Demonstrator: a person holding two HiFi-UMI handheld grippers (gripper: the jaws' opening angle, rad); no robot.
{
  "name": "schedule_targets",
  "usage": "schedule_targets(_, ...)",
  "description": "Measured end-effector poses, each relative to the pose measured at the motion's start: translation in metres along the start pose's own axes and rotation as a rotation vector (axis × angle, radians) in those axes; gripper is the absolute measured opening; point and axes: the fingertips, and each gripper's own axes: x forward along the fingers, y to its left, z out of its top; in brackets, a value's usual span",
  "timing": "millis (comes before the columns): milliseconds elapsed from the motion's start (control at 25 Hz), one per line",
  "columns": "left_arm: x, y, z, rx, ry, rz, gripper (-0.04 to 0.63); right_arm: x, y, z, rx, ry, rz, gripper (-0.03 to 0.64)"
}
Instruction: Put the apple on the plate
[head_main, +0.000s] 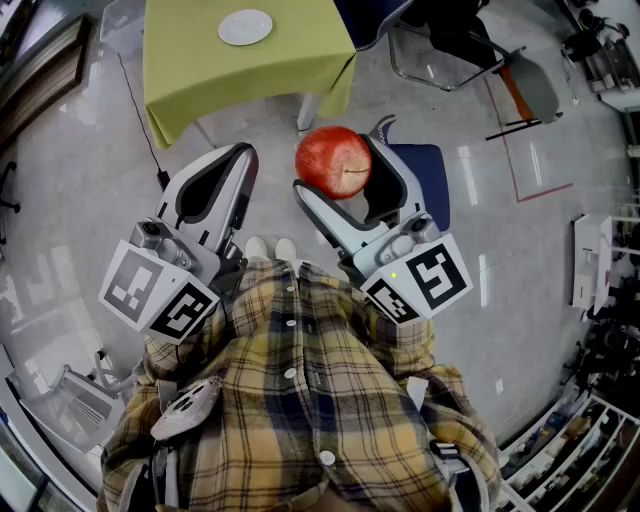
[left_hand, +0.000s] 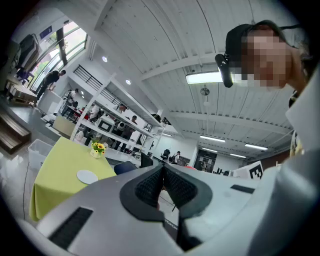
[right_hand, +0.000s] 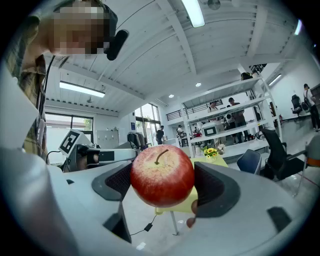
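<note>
Bright hall, grey floor. Ahead of both grippers stands a yellow-green clothed table (head_main: 200, 80) bearing a round white plate (head_main: 245, 27). The right gripper (head_main: 343, 160) clamps a shiny red apple (head_main: 328, 158) across its widest part, stem up and level, likely for steady carrying, well short of the plate. The left gripper (head_main: 240, 155) alongside is empty, its jaws pressed together.

The apple (head_main: 333, 160) is red, the plate (head_main: 245, 27) white, the tablecloth (head_main: 200, 70) yellow-green, the shirt (head_main: 300, 390) plaid.

left gripper (left_hand: 162, 169): fingers together | right gripper (head_main: 342, 160): fingers clamp apple (right_hand: 162, 175)
</note>
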Motion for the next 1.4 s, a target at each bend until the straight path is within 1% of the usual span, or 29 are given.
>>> schedule_targets(280,0.001,-0.001,0.005,0.004,-0.004,0.009,0.009,-0.001,0.0,0.006,0.007,-0.01,0.006,0.383)
schedule_targets(560,0.005,-0.004,-0.002,0.001,-0.004,0.028,0.009,-0.006,-0.009,0.001,0.033,-0.009,0.018,0.383)
schedule_targets(880,0.002,-0.005,-0.006,0.01,-0.034,0.078,0.009,-0.017,-0.018,-0.005,0.046,0.004,0.038,0.383)
schedule_targets(1160,-0.003,0.029,0.005,0.005,-0.071,0.151,0.009,-0.001,-0.028,-0.012,0.06,0.035,0.043,0.383)
schedule_targets(1400,0.008,0.072,0.013,-0.008,-0.073,0.166,0.009,0.038,-0.042,-0.015,0.065,0.054,0.038,0.383)
